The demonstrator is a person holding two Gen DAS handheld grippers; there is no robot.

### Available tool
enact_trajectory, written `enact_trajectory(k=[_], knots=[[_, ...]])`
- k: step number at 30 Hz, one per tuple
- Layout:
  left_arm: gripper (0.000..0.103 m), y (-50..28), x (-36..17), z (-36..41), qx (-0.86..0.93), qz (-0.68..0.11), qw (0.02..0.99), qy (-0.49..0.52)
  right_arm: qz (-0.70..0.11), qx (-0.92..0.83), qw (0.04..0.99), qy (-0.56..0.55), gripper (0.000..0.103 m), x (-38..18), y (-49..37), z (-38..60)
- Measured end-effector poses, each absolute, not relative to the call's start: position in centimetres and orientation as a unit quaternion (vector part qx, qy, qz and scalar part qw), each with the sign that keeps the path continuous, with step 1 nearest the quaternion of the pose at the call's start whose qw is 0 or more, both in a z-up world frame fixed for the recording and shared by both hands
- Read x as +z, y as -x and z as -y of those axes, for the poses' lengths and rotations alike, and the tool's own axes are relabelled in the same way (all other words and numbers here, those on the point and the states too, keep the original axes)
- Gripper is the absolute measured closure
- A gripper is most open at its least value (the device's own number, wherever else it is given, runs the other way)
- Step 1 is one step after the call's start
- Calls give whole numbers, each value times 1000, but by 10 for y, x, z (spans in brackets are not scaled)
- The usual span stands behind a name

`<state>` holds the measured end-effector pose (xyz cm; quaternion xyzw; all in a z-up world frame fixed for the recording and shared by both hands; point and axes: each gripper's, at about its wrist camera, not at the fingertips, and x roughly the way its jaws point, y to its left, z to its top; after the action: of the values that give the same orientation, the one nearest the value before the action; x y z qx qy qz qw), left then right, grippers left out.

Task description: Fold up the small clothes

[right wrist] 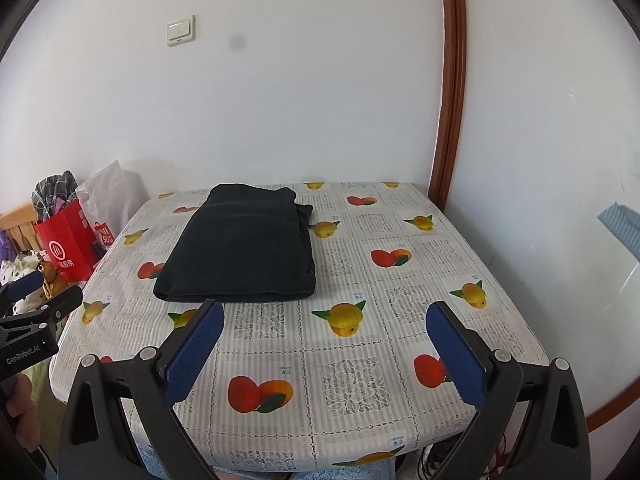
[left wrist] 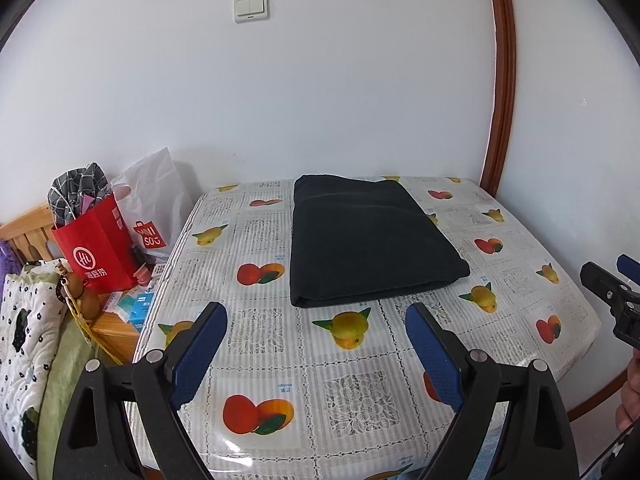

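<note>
A black garment [left wrist: 368,240] lies folded into a neat rectangle on the fruit-patterned tablecloth [left wrist: 360,396], toward the far side of the table. It also shows in the right wrist view [right wrist: 244,248], left of centre. My left gripper [left wrist: 316,320] is open and empty, held above the near part of the table, short of the garment. My right gripper [right wrist: 324,320] is open and empty too, just in front of the garment's near edge. The right gripper also shows at the right edge of the left wrist view [left wrist: 612,292], and the left gripper at the left edge of the right wrist view [right wrist: 32,308].
A red shopping bag [left wrist: 96,248] and a white plastic bag [left wrist: 154,208] stand left of the table on a wooden stand. A patterned quilt [left wrist: 24,340] lies at the far left. A white wall with a light switch [left wrist: 251,7] is behind; a brown door frame [left wrist: 500,92] is right.
</note>
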<state>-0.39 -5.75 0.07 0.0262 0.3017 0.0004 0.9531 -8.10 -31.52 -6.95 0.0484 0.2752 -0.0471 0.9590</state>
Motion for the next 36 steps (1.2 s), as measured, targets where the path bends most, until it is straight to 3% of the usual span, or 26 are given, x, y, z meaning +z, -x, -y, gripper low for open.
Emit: enact_trajectory(k=[36], knots=[[12, 3, -8, 39, 6, -316, 949, -6, -279, -46, 958, -40, 3, -79, 81, 311]])
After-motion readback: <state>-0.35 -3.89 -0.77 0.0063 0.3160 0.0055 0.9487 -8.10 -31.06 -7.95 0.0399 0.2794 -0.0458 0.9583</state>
